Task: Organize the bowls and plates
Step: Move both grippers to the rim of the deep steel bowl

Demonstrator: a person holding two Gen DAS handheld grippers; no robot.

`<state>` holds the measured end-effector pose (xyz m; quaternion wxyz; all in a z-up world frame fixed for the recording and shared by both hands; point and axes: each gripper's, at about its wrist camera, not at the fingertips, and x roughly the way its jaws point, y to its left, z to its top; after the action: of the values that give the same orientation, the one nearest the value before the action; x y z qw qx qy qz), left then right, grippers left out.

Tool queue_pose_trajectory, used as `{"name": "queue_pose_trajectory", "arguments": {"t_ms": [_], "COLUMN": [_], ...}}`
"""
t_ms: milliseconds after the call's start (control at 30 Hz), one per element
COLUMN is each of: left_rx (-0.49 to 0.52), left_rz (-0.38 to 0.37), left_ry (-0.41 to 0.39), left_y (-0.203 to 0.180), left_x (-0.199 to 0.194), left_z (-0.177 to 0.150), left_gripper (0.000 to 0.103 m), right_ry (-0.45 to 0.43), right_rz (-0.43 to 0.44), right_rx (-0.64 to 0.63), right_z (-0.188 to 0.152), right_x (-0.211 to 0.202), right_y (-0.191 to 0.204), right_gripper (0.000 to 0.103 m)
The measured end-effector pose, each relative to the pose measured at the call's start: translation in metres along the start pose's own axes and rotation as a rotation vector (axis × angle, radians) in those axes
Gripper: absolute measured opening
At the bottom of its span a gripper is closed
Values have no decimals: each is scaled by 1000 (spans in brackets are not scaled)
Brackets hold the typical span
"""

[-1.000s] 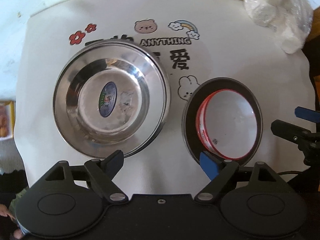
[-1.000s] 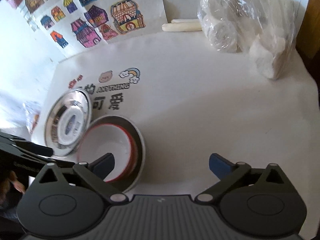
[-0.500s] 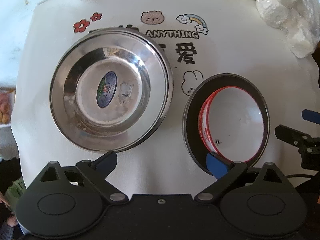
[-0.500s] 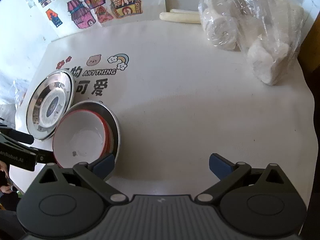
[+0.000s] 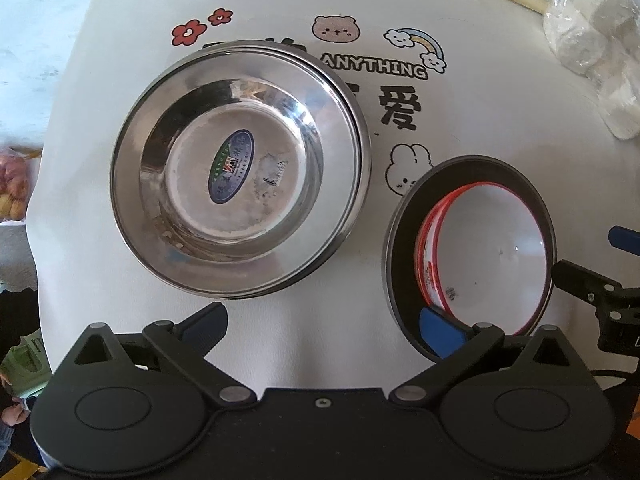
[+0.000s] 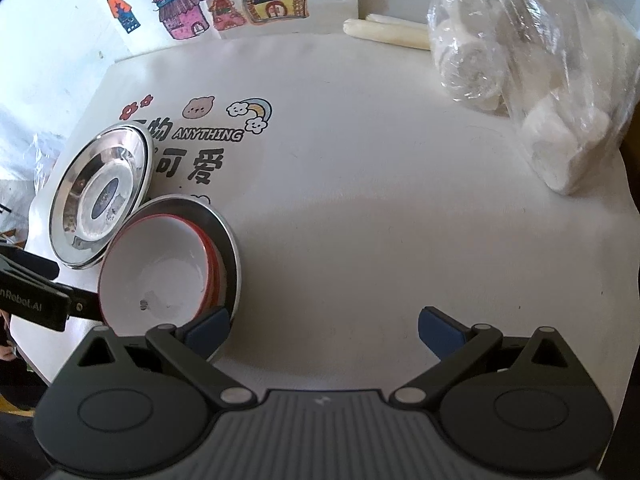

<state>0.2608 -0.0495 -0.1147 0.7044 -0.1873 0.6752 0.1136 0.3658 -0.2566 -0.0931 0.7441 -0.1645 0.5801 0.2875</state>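
**Grippers drew back from 2 stacks**

Since 1 second earlier, both cameras had pulled back and the bowls had slid toward the frame's left. The steel plates (image 5: 240,172) sat stacked beside the steel bowl (image 6: 228,248) holding red-rimmed bowls (image 6: 160,276). Sorting looked nearly finished. The left gripper (image 5: 324,320) and right gripper (image 6: 324,328) hovered, jaws apart, empty.

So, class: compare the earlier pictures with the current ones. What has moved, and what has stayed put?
Only the left gripper and right gripper shifted, both open and empty throughout. The steel plates and the red-rimmed bowl in its steel bowl have not moved.
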Motion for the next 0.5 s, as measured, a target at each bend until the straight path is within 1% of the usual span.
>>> {"name": "queue_pose_trajectory", "arguments": {"t_ms": [167,500], "left_rx": [-6,-21], "left_rz": [5,18], "left_ry": [-15,-19], "left_y": [0,0], "left_x": [2,3], "left_z": [1,2], "left_gripper": [102,102], "right_ry": [3,6], "right_rz": [9,9], "right_rx": [-14,-38], "right_z": [2,5], "right_x": [4,9], "right_y": [1,4], "right_gripper": [103,103]}}
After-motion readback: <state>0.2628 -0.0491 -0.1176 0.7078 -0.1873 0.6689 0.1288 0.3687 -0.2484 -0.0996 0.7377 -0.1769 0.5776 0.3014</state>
